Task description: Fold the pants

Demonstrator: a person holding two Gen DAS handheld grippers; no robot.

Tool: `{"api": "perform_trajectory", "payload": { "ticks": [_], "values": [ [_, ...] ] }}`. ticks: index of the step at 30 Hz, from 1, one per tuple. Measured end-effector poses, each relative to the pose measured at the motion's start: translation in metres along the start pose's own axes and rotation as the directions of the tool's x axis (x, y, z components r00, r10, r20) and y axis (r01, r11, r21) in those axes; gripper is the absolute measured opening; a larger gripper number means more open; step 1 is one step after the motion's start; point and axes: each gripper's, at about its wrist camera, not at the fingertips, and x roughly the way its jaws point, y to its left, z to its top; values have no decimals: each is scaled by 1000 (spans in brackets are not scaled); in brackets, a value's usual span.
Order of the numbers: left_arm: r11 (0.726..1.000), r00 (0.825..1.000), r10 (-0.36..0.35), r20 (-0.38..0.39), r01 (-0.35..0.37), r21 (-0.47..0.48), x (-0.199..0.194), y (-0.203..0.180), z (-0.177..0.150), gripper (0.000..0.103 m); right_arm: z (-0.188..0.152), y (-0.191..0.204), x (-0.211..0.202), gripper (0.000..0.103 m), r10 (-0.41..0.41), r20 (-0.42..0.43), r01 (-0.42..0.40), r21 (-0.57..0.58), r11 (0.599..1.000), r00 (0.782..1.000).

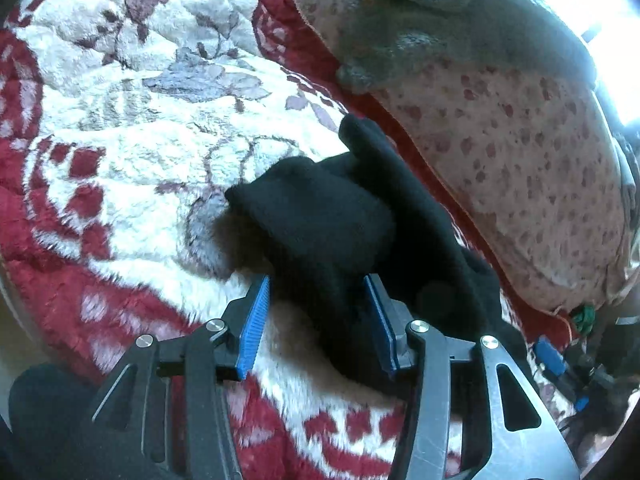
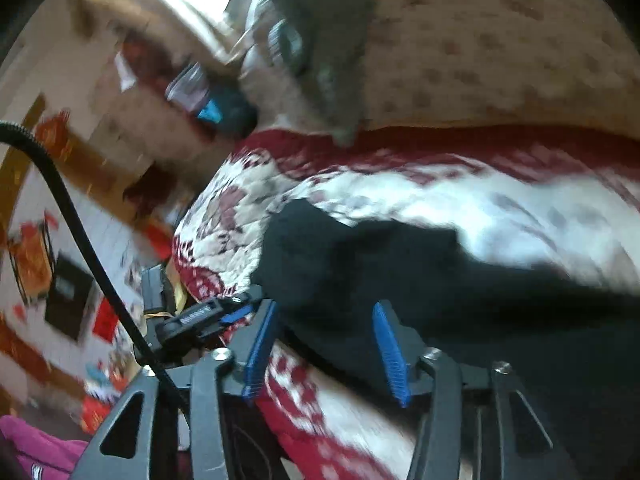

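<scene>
Pants [image 1: 332, 216]: black, soft knit or fleece by the look, judged light and floppy, no stiffness, will sag and bunch wherever unsupported. Matte fabric should grip well on ribbed pads, slip unlikely.

Left wrist view: they lie bunched in a thick lump on the red-and-white floral blanket [image 1: 132, 128], near the spotted pink quilt [image 1: 520, 152] with a grey garment [image 1: 440, 20] on top. One edge sticks up toward the quilt. Left gripper [image 1: 316, 312] fingers spread apart, cloth lies between the blue pads [image 1: 254, 328], not pinched.

Right wrist view, blurred: same black mass [image 2: 380, 264] runs off to the right across the blanket [image 2: 500, 208]. Right gripper [image 2: 324, 344] also spread wide, fabric in the gap, nothing clamped.

Best hold, I'd say: pinch a seam or hem edge, one per gripper, well apart, so the cloth hangs flat. No visible waistband or cuff, too dark to tell.
</scene>
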Motion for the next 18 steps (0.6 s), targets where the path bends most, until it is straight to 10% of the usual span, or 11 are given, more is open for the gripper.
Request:
{"api": "perform_trajectory", "payload": {
  "ticks": [7, 18],
  "values": [
    [999, 1000, 7, 4, -7, 34, 6, 3, 8, 46, 55, 65, 108, 50, 1, -89, -15, -153, 988, 996],
    [999, 1000, -12, 19, 11, 48, 12, 10, 10, 48, 73, 103, 240, 50, -367, -191, 246, -462, 852, 911]
  ]
}}
